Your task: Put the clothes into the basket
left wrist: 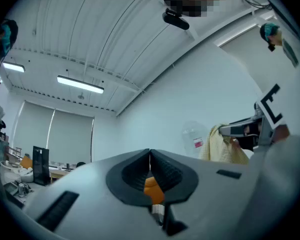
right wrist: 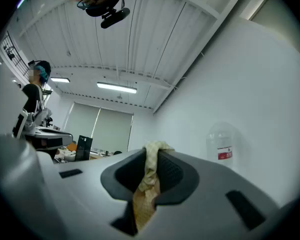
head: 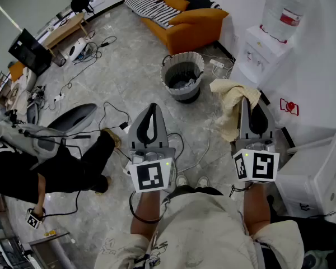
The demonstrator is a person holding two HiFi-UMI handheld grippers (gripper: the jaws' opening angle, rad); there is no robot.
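Two claws up in front, tipped a little above flat. Pinches the crumpled pale yellow cloth (head: pixel 228 102) tight in the grey plastic right claw (head: pixel 245 102), high off the floor so no dragging on the way. Holds the grey plastic left claw (head: pixel 151 108) shut on nothing, off to the side, likely not needed for one small cloth. Stands well back from the round grey ribbed basket (head: pixel 183 93) with dark clothes inside. Probably needs to get above the rim before letting go.
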